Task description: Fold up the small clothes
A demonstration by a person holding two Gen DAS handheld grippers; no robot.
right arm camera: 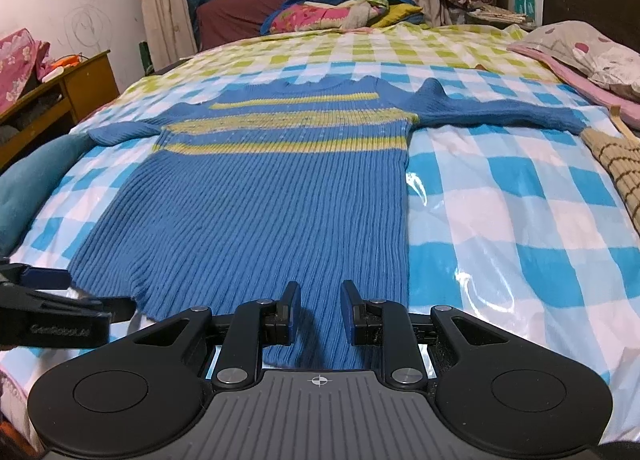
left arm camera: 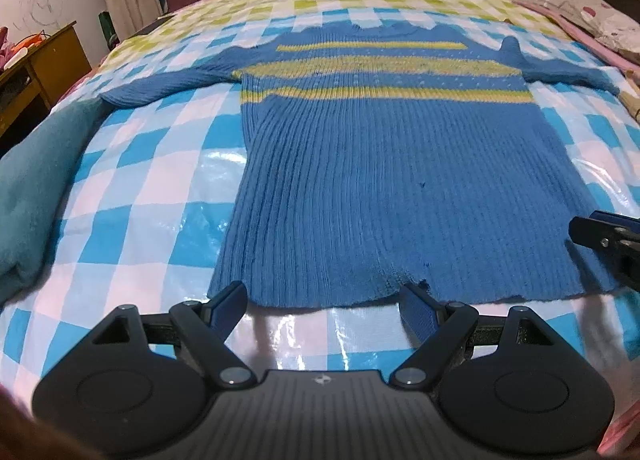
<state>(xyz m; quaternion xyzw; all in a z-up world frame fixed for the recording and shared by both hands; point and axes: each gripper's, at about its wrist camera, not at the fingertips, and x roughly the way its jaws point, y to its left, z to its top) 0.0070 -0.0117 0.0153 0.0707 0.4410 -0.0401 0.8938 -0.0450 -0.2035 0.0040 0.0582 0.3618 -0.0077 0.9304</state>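
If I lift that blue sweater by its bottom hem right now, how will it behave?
The blue sweater will likely droop between grip points, since its ribbed knit lies limp and flat. It may slide readily, because the checkered sheet beneath looks glossy. The spread sleeves would probably trail behind. Both tongs, left and right, are open.

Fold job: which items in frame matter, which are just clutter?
Job:
- blue striped sweater, spread flat
- left tongs, open at its hem
- right tongs, open over its hem

Clutter:
- teal cloth
- pillow
- brown checked cloth
- wooden cabinet
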